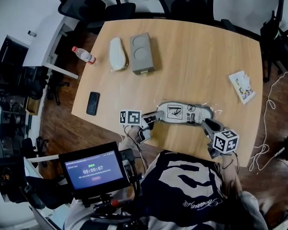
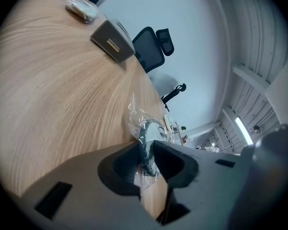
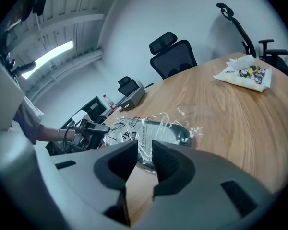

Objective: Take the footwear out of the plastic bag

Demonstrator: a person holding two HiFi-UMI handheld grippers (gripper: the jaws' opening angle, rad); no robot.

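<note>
— Where do we have the footwear point(image 1: 185, 113)?

— Flat on the table point(image 1: 197, 56), in the lower middle of the head view. It lies left to right, fully inside the clear plastic bag point(image 1: 213, 110).

— And our left gripper point(image 1: 157, 115)?

— At the bag's left end. In the left gripper view its jaws are narrow and pinch the crinkled plastic together with a dark edge of the footwear, which fill the gap.

— Our right gripper point(image 1: 205, 123)?

— At the bag's right end, coming in from the lower right. In the right gripper view we see the jaws a little apart, with bare wood showing in the gap. The bag's edge reaches the tips, but neither pad presses on it.

— What else do we see on the table?

— A black phone point(image 1: 92, 103) at the left, a bottle point(image 1: 84, 55) at the upper left, and a white wrapped thing point(image 1: 117, 53) just beside a grey box point(image 1: 142, 52) near the top. A printed packet point(image 1: 242, 86) lies at the right edge. All are well apart from the bag.
</note>
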